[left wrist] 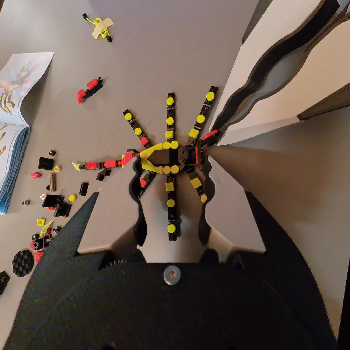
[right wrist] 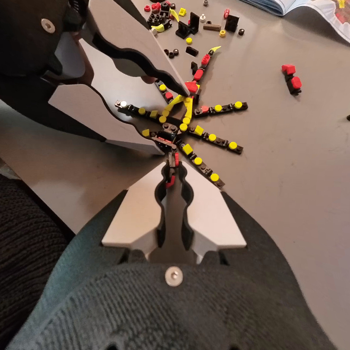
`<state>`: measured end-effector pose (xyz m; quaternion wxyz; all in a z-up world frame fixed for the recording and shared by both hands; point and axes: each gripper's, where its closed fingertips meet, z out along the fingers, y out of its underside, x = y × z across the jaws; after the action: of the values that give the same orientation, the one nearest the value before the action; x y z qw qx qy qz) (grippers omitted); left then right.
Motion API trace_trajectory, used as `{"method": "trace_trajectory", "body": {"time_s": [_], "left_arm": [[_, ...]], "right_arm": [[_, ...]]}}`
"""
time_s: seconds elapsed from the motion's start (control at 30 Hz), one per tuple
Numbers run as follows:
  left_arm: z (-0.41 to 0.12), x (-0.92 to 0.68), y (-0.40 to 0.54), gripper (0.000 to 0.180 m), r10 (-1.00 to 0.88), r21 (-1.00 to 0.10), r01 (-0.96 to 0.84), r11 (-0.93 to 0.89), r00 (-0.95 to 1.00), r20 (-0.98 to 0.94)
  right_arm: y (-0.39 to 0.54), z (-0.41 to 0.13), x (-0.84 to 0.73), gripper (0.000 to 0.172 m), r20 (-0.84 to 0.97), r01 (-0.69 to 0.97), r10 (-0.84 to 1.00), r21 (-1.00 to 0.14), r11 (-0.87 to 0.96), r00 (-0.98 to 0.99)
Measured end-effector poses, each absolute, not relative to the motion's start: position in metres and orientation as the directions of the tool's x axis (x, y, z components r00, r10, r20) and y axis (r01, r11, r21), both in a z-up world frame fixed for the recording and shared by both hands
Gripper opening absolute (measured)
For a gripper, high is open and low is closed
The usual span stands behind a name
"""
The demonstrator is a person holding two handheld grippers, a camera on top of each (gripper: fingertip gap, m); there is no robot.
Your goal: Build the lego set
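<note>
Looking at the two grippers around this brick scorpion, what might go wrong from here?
1. The right gripper pinches a small black-and-red arm piece joined to the black-and-yellow brick scorpion; a tug might snap that joint.
2. The left gripper straddles the body, so its fingers might knock the thin legs.

The brick-built scorpion (left wrist: 166, 159) lies flat on the grey desk (left wrist: 170, 47), legs splayed like spokes. Its body is black with a yellow wedge frame and paired round yellow studs along each side. The black legs carry round and square yellow tiles, some with a red piece near the body. A tail (left wrist: 100, 164) of red rounded segments runs out from the yellow end and finishes in a pale green translucent stinger. At the opposite end a black-and-red claw arm (right wrist: 174, 161) sticks out, clamped between the fingers (right wrist: 182, 171) of the right gripper (right wrist: 173, 168). The left gripper (left wrist: 171, 161) spreads wide across the body, one tip at each end.
</note>
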<state>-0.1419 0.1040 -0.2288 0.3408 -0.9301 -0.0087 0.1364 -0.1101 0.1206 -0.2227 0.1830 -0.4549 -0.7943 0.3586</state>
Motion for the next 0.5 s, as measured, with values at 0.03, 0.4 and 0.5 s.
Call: {"method": "trace_trajectory", "body": {"time_s": [0.03, 0.4, 0.5], "left_arm": [[-0.2288, -0.1420, 0.1040, 0.066, 0.109, -0.636, -0.077, -0.768, 0.963, -0.248], [-0.2289, -0.1423, 0.1040, 0.066, 0.120, -0.637, -0.062, -0.768, 0.963, -0.239], [-0.2288, -0.1431, 0.1039, 0.066, 0.119, -0.633, -0.068, -0.771, 0.962, -0.248]], "right_arm": [[0.1205, -0.2227, -0.1100, 0.007, -0.035, 0.592, 0.854, -0.736, 0.330, -0.519], [0.1195, -0.2224, -0.1110, 0.007, -0.031, 0.588, 0.847, -0.734, 0.341, -0.530], [0.1199, -0.2226, -0.1113, 0.008, -0.037, 0.587, 0.851, -0.740, 0.329, -0.524]]}}
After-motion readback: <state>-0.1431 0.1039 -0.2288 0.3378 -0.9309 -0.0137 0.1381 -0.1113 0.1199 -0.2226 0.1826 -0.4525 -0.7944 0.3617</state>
